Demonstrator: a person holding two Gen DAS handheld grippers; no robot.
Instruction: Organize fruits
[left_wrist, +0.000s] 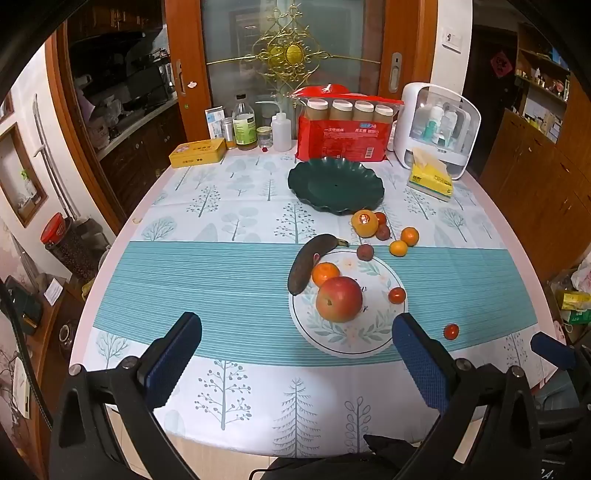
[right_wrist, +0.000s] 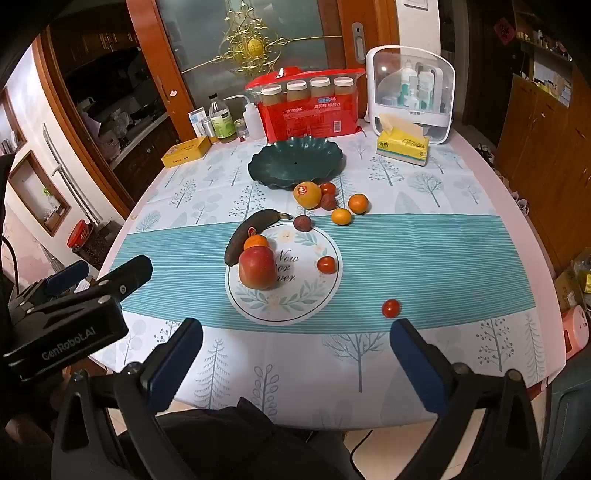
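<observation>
Where the round white plate (right_wrist: 284, 295) with the leaf wreath lies on the teal stripe of the tree-printed cloth, its face reads "Now", "or" and "ver" beside the red apple (right_wrist: 257, 267) that covers the rest. A small orange mandarin (right_wrist: 255, 242) sits on the plate just behind the apple, and a cherry tomato (right_wrist: 326, 264) rests near the plate's right rim. A blackened banana (right_wrist: 246, 232) bearing a small red sticker lies across the plate's left rim. Just beyond the plate sit a dark lychee (right_wrist: 302, 223), a large orange (right_wrist: 307, 194) with a round sticker, two more mandarins, another lychee and a tomato. A lone cherry tomato (right_wrist: 390, 308) lies on the cloth right of the plate, nearer the camera.

Farther behind the plate stands a dark green scalloped dish (right_wrist: 295, 162). Beyond it, along the tabletop's far edge, are a red pack of paper cups (right_wrist: 308, 116) with Chinese print too small to read, a yellow tin (right_wrist: 185, 151), bottles, a yellow tissue pack (right_wrist: 402, 146) and a white cosmetics case (right_wrist: 412, 92). A wooden door with gold ornament (right_wrist: 251, 48) closes the room behind.

Left of the plate, the left tool (left_wrist: 295, 347), marked "GenRobot.AI" in the right wrist view, hangs released and grasps nothing. The right tool (right_wrist: 295, 350) is likewise spread wide, above the tabletop's near edge.
</observation>
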